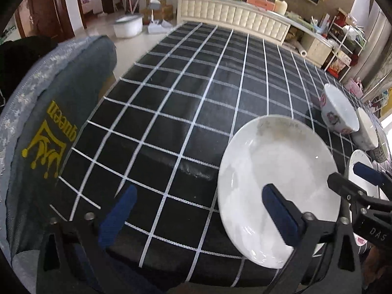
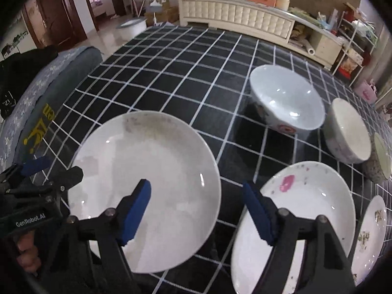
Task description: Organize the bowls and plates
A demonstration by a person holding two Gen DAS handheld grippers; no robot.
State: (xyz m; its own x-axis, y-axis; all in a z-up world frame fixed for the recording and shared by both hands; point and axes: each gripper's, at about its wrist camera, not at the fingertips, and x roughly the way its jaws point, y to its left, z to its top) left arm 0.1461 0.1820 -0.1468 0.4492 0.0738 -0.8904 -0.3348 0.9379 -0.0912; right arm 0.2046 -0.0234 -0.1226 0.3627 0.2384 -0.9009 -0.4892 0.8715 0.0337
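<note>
**Plates & bowls spread on the checked cloth, both grippers above, nothing held**

Plates and bowls sit on a table under a black tablecloth w/ white grid lines (image 2: 171, 56). Landmark: the plain white round ceramic plate (image 2: 144, 186), near the table's front edge. Just right of it, not touching, lies a white plate w/ a pink flower print (image 2: 306, 196); further right, a white plate w/ food scraps (image 2: 372, 232), partly cut off by the lens edge. Behind the flower plate, well back from the plain plate, stands a white bowl w/ pink floral outside (image 2: 286, 98), then a smaller cream-white bowl (image 2: 348, 132) to its right, and a speckled bowl (image 2: 379, 156) at the far edge of view.

Left gripper (image 1: 199, 215): blue-padded jaws wide apart, nothing between them; its right finger (image 1: 279, 213) is over the plain plate's near-left part, its left finger over bare cloth. Whether it touches the plate – can't tell.

Right gripper (image 2: 196, 210): jaws apart, empty; left finger over the plain plate's right part, right finger over the flower plate's left rim, so it straddles the gap.

Left of the plain plate, off the table edge: a grey-blue fabric chair cover w/ yellow crown print (image 1: 49, 127).
</note>
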